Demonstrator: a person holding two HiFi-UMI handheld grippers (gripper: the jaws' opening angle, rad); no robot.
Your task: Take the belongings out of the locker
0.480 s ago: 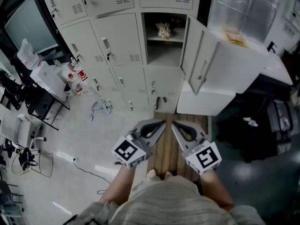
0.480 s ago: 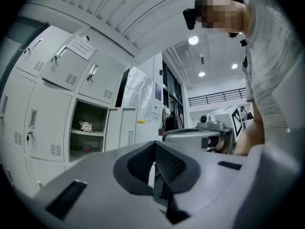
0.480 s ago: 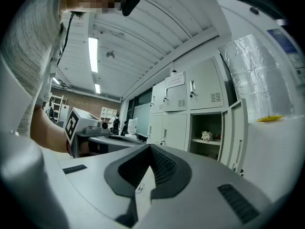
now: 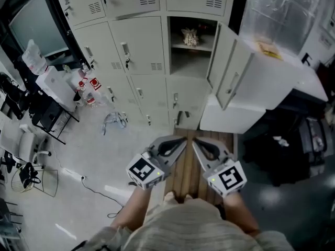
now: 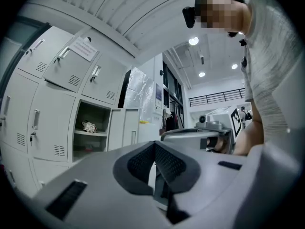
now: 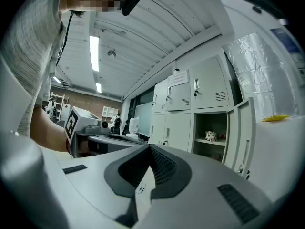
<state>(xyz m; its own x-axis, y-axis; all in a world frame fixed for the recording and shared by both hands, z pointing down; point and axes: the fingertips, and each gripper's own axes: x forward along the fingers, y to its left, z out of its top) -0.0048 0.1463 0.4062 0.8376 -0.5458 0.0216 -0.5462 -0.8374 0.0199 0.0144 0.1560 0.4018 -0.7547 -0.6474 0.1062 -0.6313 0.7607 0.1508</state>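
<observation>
The open locker (image 4: 191, 61) stands ahead in the grey bank, its door (image 4: 227, 73) swung out to the right. On its upper shelf lies a small beige bundle (image 4: 189, 36), which also shows as the bundle (image 5: 88, 126) in the left gripper view and the bundle (image 6: 210, 136) in the right gripper view. My left gripper (image 4: 179, 141) and right gripper (image 4: 195, 142) are held side by side low in the head view, well short of the locker. Both are shut with nothing between the jaws, as the left gripper (image 5: 155, 148) and right gripper (image 6: 149, 151) close-ups confirm.
A wooden slatted bench (image 4: 188, 169) runs beneath the grippers toward the lockers. Bottles (image 4: 86, 90) and a crumpled bag (image 4: 113, 121) sit on the floor at left. A large white unit (image 4: 261, 82) with plastic wrap (image 4: 277, 12) stands right of the open door.
The head view has shifted slightly, so the lockers sit a bit further right and lower in frame. Both grippers stay shut and keep about the same place.
</observation>
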